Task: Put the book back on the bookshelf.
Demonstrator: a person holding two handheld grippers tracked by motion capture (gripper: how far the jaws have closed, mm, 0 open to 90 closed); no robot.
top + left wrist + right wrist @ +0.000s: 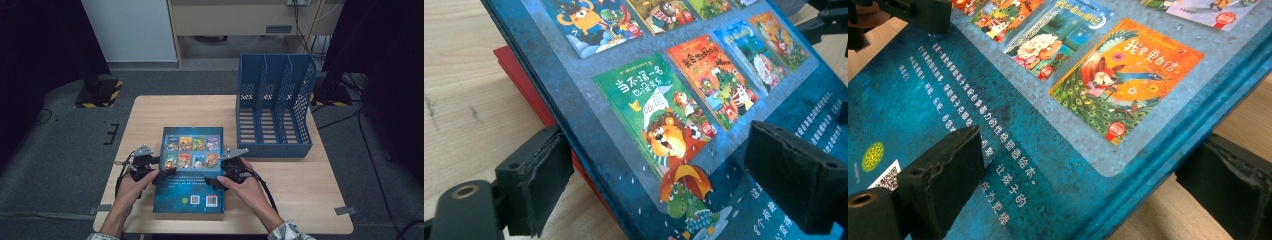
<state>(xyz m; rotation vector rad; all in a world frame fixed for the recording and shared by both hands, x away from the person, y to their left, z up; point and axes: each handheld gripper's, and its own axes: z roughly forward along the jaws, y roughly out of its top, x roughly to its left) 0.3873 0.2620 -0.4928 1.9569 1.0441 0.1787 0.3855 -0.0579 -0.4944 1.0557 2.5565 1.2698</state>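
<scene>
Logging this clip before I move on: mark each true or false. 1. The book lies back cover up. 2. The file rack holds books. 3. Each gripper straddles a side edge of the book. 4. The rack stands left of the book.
1. True: the book shows its barcode and QR codes.
2. False: the rack slots are empty.
3. True: the left gripper and right gripper each have one jaw over the cover, one beside the edge.
4. False: it stands to the right.
</scene>
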